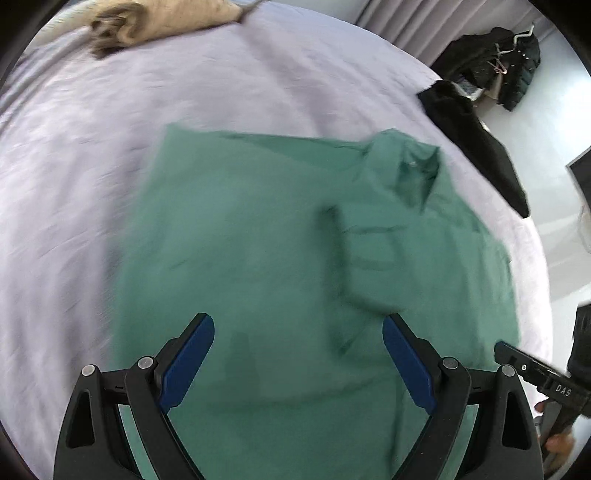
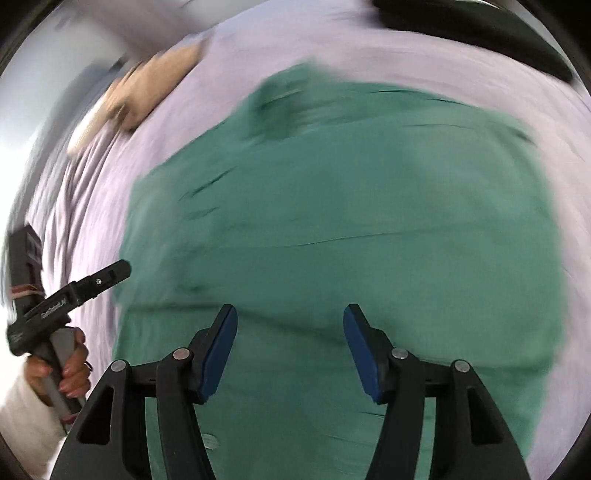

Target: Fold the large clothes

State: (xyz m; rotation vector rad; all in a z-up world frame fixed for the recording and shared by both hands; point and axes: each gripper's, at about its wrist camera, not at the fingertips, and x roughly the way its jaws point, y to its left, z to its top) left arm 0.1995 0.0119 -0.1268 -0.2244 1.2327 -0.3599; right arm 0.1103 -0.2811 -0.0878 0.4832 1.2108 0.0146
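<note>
A green collared shirt [image 1: 258,236] lies spread flat on the pale lilac bed sheet [image 1: 92,166], its collar [image 1: 413,166] toward the right of the left wrist view. My left gripper [image 1: 298,325] hovers above the shirt, open, with nothing between its blue pads. In the right wrist view the same shirt [image 2: 351,206] fills the middle, blurred by motion. My right gripper [image 2: 290,317] hangs over it, open and empty. The other gripper [image 2: 74,291] shows at the left edge of that view, held by a hand [image 2: 74,365].
A beige folded garment [image 1: 155,22] lies at the far top of the bed. A black garment [image 1: 476,136] drapes over the bed's right edge, with dark clothes [image 1: 498,59] heaped on the floor beyond. The right gripper's body [image 1: 535,376] shows at the lower right.
</note>
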